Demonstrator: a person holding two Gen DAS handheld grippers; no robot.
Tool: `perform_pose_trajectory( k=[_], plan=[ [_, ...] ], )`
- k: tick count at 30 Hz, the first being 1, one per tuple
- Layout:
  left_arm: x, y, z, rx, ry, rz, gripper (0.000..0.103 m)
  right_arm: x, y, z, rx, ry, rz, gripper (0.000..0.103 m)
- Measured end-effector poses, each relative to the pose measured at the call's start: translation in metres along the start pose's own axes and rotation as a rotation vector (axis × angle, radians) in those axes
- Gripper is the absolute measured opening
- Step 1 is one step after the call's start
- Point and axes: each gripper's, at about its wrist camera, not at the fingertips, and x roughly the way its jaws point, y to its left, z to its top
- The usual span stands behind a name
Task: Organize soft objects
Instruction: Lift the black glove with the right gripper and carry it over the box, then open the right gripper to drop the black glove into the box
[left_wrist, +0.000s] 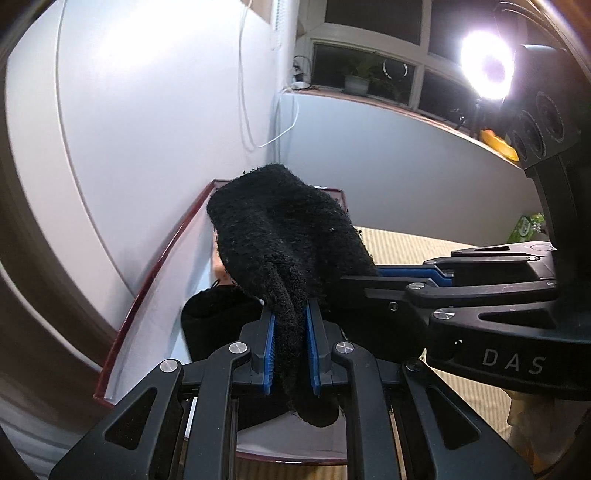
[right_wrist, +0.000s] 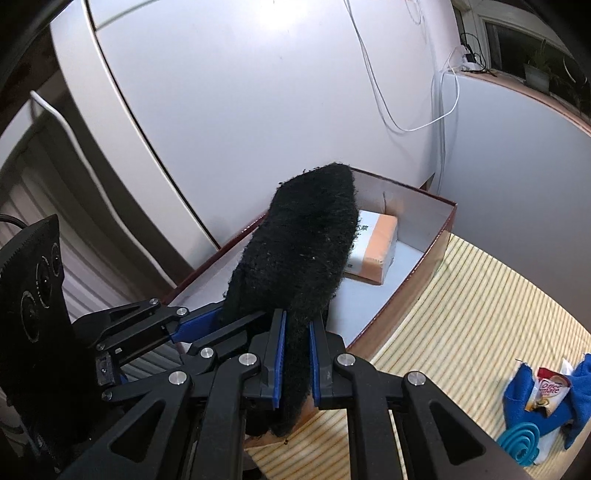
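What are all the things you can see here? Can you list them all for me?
fuzzy cloth: one, black, held up over the box by both grippers
box: one, dark red outside, white inside, on the striped mat
tissue pack: one, orange and white, inside the box
striped mat: one, cream, under the box
blue cloth: one, on the mat, far right
creamer packet: one, white and red, on the blue cloth
left hand-held gripper: black with blue pads, shut on the fuzzy cloth
right hand-held gripper: same colours, shut on the fuzzy cloth

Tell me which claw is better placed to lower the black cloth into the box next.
Probably the right claw: both grip the black cloth, but its view shows the open box floor beside the tissue pack.
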Motion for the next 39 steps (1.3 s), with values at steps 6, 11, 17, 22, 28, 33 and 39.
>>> perform_pose_trajectory(
  k=[6,11,17,22,28,33,39],
  plan=[
    [0.004,0.003,-0.003,0.002,0.008,0.039,0.013,0.013,-0.005,-0.002,0.021,0.010,-0.008,0.010],
    [0.003,0.001,-0.006,0.010,0.012,0.060,0.014,0.014,-0.009,-0.004,0.021,0.006,-0.010,0.012],
    [-0.001,0.002,-0.008,0.013,0.012,0.106,0.020,0.002,-0.013,-0.008,0.032,-0.037,-0.036,0.047],
    [-0.006,0.006,-0.008,-0.012,0.001,0.111,0.046,-0.017,-0.025,-0.017,0.067,-0.069,-0.016,0.050],
    [-0.018,0.001,-0.006,-0.030,-0.037,0.085,0.046,-0.046,-0.048,-0.040,0.118,-0.103,0.017,0.057],
    [-0.035,-0.014,-0.007,-0.045,-0.083,0.031,0.055,-0.079,-0.080,-0.072,0.180,-0.146,0.053,0.063],
    [-0.047,-0.047,-0.008,-0.014,-0.115,-0.038,0.055,-0.124,-0.143,-0.112,0.298,-0.196,0.003,0.063]
  ],
)
